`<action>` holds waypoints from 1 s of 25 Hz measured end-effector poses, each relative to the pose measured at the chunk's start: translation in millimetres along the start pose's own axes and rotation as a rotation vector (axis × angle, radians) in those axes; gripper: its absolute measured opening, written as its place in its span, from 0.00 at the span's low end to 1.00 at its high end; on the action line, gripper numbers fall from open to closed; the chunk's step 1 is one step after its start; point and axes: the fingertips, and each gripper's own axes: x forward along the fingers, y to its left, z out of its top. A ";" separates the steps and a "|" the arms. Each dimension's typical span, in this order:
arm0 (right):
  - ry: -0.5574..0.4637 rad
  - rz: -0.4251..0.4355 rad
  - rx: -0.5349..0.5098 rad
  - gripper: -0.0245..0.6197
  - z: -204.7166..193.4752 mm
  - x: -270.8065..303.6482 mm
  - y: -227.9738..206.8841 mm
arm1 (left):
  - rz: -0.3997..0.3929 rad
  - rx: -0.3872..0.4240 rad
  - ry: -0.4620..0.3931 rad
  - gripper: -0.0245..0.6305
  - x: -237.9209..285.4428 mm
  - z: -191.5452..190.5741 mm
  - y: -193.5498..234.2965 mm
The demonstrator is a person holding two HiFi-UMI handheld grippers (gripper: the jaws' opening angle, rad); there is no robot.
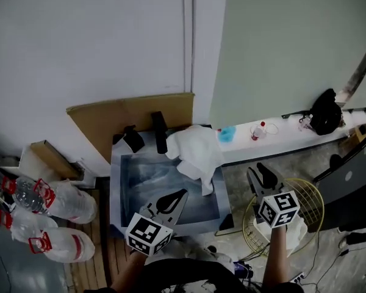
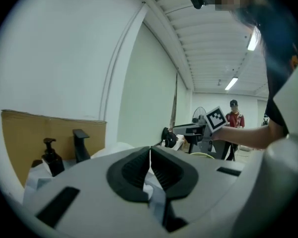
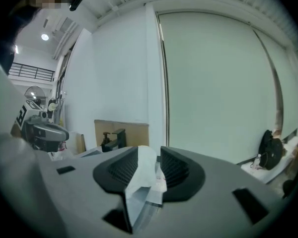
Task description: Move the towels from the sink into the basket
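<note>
The towel [image 3: 141, 180] you are carrying sits bunched between the pads of your right tongs [image 1: 260, 174]. They are clamped on it, and the cloth fills the gap from the tips down into the throat. In the head view those tongs hang over the wire basket [image 1: 314, 201], to the right of the sink [image 1: 117, 182]. Pale cloth shows below them inside the basket ring. You cannot tell whether that is the hanging end of the same towel or another one lying in the basket.

A second towel [image 1: 198, 154] lies draped over the back right rim of the sink, partly in the basin and partly outside it, beside the tap [image 1: 160, 132]. Your left tongs [image 1: 178, 197] hover over the front of the basin with the jaws together. A pale sliver shows low in their throat, too little to call cloth.

The step in hand looks like the drop, with one towel held above the basket. For the next move, bring the right tongs down toward the basket and let the pads part fully. The cloth should fall inside the rim rather than catch on the wire edge. Then go to the second towel and take it by a thick fold near the rim, since a thin corner could slip.
</note>
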 end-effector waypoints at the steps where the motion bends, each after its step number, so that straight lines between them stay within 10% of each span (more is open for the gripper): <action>1: 0.005 0.019 -0.007 0.26 0.2 14.0 9.4 | 0.019 -0.006 0.001 0.05 -7.4 -2.2 10.8; 10: 0.130 0.126 -0.059 0.33 -27.2 133.5 55.4 | 0.154 -0.058 0.010 0.05 -59.3 -21.3 83.4; 18: 0.290 0.033 -0.135 0.50 -67.4 216.9 30.4 | 0.217 -0.081 0.016 0.05 -79.6 -29.8 123.5; 25: 0.397 0.001 0.036 0.52 -109.6 250.9 23.8 | 0.243 -0.091 0.024 0.05 -87.3 -33.7 142.3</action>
